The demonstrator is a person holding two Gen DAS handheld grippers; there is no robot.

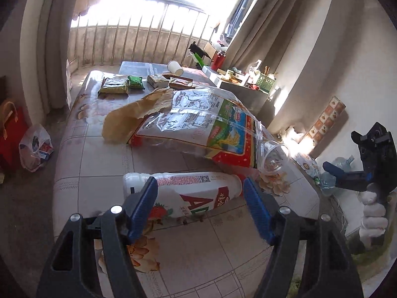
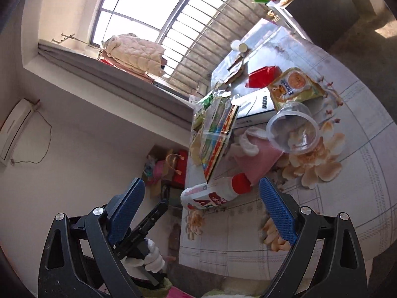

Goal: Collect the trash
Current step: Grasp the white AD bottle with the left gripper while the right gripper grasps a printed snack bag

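**Trash spread over the table, both grippers open**

Trash lies on a table (image 1: 104, 164) covered with a flower-printed cloth. Nearest to the left gripper (image 1: 201, 193) is a white plastic bottle (image 1: 183, 188) with red letters and a strawberry picture; it lies on its side near the front edge of the table. In the left wrist view the bottle shows between the two blue pads, but the pads do not press on it: the jaws stand apart and hold nothing.

Behind the bottle lies a big clear printed bag (image 1: 211, 126), crumpled, with a brown paper bag (image 1: 131, 119) beside it and partly under it. A clear plastic cup (image 1: 275, 156) lies on its side at the right end of the printed bag. Farther back on the table are green snack packets (image 1: 114, 85), a small carton (image 1: 158, 80) and a white paper cup (image 1: 175, 67), tipped over.

The right gripper (image 2: 203, 211) is also wide open and empty. In its view the same bottle (image 2: 213, 193) lies ahead of the fingers, its red cap toward a pink cloth (image 2: 255, 159). The clear cup (image 2: 295, 131) is beyond that, and a yellow cookie packet (image 2: 295, 84) and a red packet (image 2: 263, 77) lie farther away.

Each gripper is held by a hand in a white glove (image 1: 372, 213). On the floor left of the table stand a red bag (image 1: 12, 134) and a plastic shopping bag (image 1: 36, 146).
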